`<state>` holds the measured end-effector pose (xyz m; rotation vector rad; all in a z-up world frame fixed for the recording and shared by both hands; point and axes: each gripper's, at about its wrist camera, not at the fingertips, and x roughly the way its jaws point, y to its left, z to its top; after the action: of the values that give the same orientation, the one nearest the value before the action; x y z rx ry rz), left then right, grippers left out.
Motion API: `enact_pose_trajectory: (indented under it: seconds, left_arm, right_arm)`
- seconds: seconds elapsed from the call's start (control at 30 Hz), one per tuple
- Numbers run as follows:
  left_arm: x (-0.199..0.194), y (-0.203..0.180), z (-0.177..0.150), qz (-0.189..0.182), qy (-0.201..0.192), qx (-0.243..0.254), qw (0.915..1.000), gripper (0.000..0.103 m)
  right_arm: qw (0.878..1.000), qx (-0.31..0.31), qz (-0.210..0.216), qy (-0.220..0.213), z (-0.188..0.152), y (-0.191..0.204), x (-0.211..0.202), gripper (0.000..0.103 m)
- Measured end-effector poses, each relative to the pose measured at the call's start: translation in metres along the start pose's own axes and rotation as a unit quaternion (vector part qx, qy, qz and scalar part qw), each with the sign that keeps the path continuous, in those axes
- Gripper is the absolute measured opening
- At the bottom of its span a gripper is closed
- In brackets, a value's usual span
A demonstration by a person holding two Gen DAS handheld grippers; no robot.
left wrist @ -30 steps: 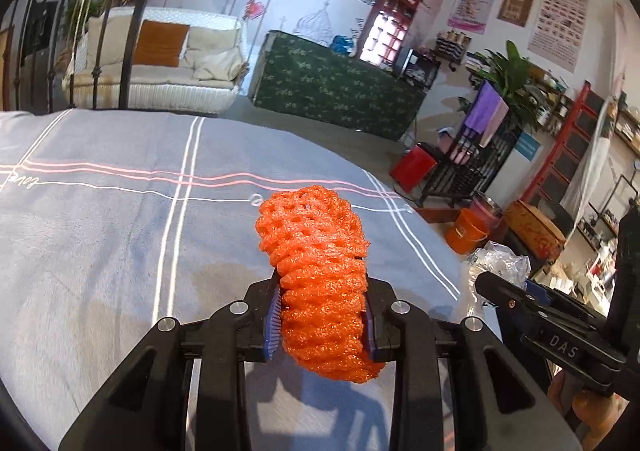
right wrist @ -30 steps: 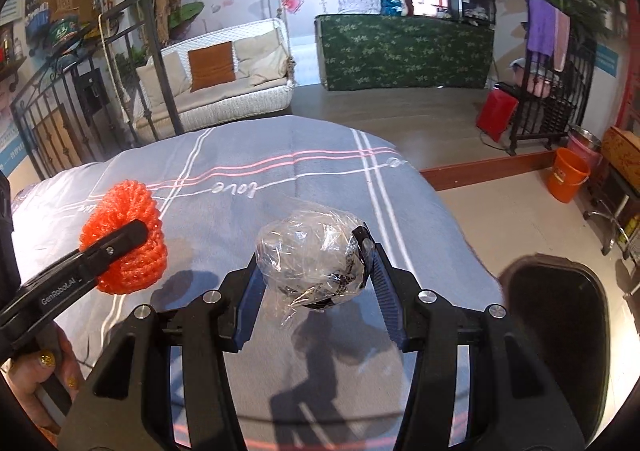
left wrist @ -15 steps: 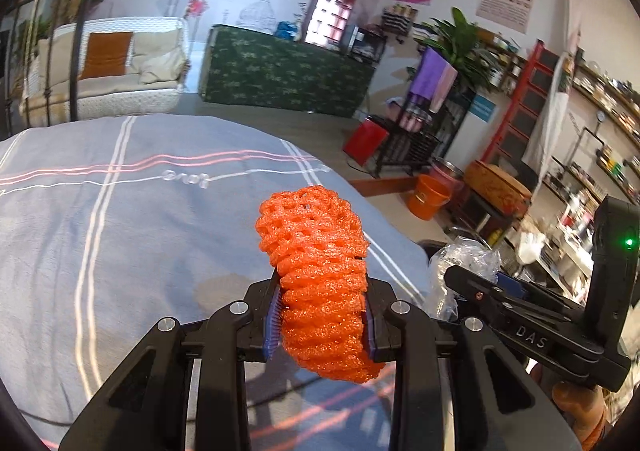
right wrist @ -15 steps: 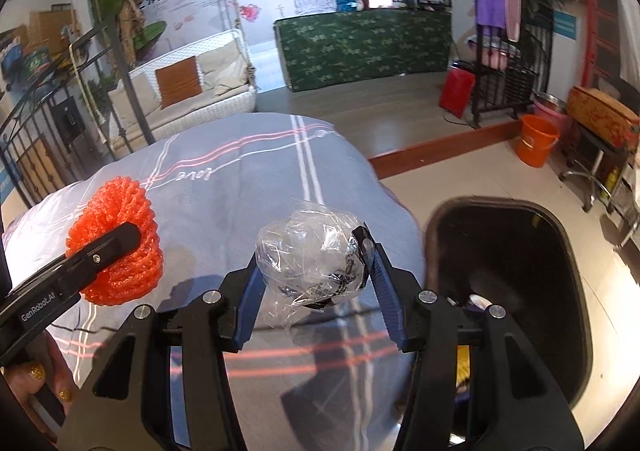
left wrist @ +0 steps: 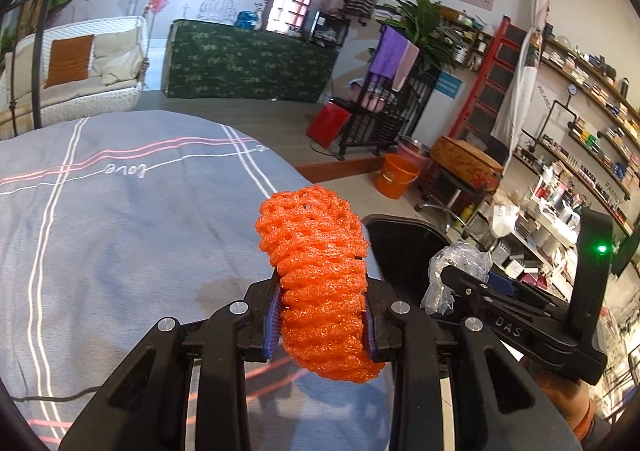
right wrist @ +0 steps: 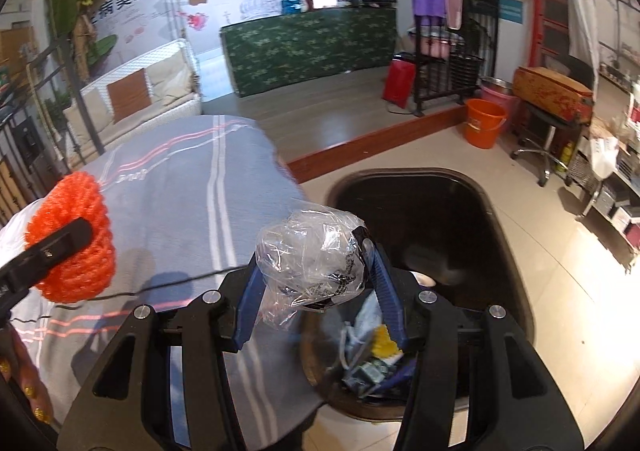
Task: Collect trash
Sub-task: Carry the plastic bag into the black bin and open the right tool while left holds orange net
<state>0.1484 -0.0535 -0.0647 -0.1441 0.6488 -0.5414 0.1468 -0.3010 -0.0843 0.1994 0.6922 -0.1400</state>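
My left gripper (left wrist: 322, 315) is shut on an orange foam net (left wrist: 320, 271) and holds it above the right edge of the grey cloth-covered table (left wrist: 100, 231). The net also shows at the left of the right wrist view (right wrist: 72, 243). My right gripper (right wrist: 316, 279) is shut on a crumpled clear plastic bag (right wrist: 312, 251), over the near rim of a black trash bin (right wrist: 432, 219) on the floor beside the table. The bin holds several scraps (right wrist: 372, 355). The bag (left wrist: 456, 263) and bin (left wrist: 404, 243) show in the left wrist view.
An orange bucket (right wrist: 484, 123) and a red box (right wrist: 400, 79) stand on the floor beyond the bin. A stool with a brown case (right wrist: 552, 91) is at right. A white sofa (left wrist: 72, 71) and a green-draped counter (left wrist: 248, 59) stand far back.
Both grippers have moved right, off the middle of the table toward the bin. The bin has come under the right gripper. Both still hold their trash.
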Motion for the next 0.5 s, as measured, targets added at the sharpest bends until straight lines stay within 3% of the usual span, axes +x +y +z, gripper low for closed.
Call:
enact_pose_trajectory:
  seconds: [0.3,0.37,0.5]
  left_arm:
    - [0.014,-0.02,-0.002,-0.031,0.022,0.014,0.9992,0.03]
    - [0.018,-0.026,-0.004,-0.037,0.029,0.019,0.9987,0.03]
    - [0.026,-0.037,-0.008,-0.048,0.044,0.031,0.9974,0.03]
  right_arm:
    - [0.997,0.03,-0.068,0.021,-0.012,-0.047,0.027,0.052]
    - [0.996,0.038,-0.07,0.029,-0.016,-0.053,0.033,0.056]
    - [0.995,0.057,-0.081,0.028,-0.021,-0.062,0.036,0.079]
